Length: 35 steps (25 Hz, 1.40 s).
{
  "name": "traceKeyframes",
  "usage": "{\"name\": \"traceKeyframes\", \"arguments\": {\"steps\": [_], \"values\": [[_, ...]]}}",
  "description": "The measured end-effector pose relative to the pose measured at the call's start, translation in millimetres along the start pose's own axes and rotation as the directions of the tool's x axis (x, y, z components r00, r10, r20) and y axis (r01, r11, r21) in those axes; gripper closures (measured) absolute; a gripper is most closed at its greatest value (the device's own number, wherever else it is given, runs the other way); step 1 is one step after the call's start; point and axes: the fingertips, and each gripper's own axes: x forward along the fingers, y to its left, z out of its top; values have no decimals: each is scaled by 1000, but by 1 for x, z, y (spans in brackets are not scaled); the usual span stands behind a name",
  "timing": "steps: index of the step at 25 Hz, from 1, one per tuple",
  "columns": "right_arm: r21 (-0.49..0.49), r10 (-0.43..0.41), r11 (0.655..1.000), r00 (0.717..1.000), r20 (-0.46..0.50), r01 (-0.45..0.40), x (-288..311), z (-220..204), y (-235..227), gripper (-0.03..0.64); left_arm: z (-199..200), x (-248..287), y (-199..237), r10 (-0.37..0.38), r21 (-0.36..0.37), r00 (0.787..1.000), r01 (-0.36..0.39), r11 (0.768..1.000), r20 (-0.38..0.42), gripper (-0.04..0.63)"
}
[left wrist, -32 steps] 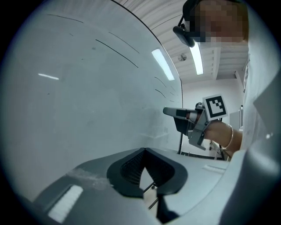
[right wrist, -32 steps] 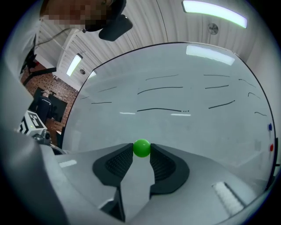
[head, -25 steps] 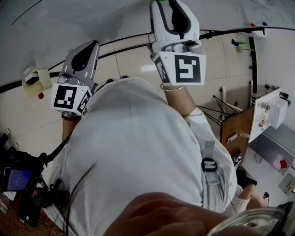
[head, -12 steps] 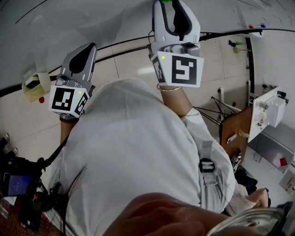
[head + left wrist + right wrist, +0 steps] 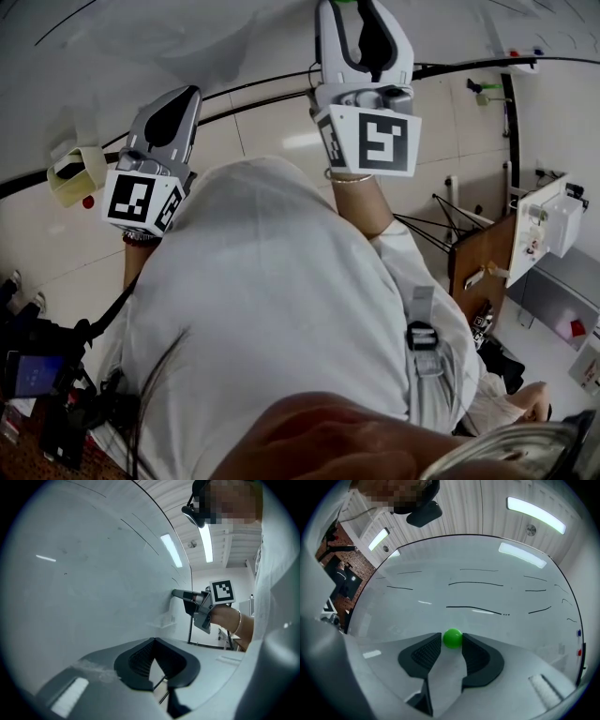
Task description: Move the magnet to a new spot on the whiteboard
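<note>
A small green ball magnet (image 5: 452,638) sits against the whiteboard (image 5: 440,599), just below a long black pen line. My right gripper (image 5: 452,640) is shut on the magnet, one dark pad touching each side. In the head view the right gripper (image 5: 349,6) reaches up to the board at the top edge, where a sliver of green shows. My left gripper (image 5: 180,94) is held lower and to the left, close to the board, with nothing in it. Its jaws (image 5: 153,640) meet at the tips. The left gripper view also shows the right gripper (image 5: 190,598) pressed to the board.
Several black pen lines cross the whiteboard. A yellowish eraser holder (image 5: 71,169) and a red magnet (image 5: 86,201) are at the board's lower left. Red (image 5: 580,652) and blue (image 5: 579,633) magnets sit at its right edge. A cluttered desk (image 5: 544,230) stands to the right.
The right gripper has drifted slightly to the right along the board with the green magnet still in it. The left gripper has barely moved.
</note>
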Motion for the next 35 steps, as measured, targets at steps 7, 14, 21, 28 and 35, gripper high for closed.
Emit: {"name": "traceKeyframes", "arguments": {"steps": [7,14,21,28,35], "values": [[-9,-18,1000,1000,3,18,0,-8,-4,455,-3,-22,14,21,-3,1000,-21,1000,12,589],[6,-67,998,990,-122,68,-19,-43,-23,437,-12,-31,11,7,-16,1000,-7,1000,-1,589],[58,9,998,979,-206,3,-76,-82,35,437,-27,-59,-5,-19,-8,999,19,1000,-48,589],[49,-63,996,979,-192,74,-115,-64,3,437,-6,-55,-29,-58,17,998,58,998,-9,589],[30,-50,998,981,-186,57,-234,-24,15,440,-32,-119,-108,-16,-40,1000,16,999,5,589]]}}
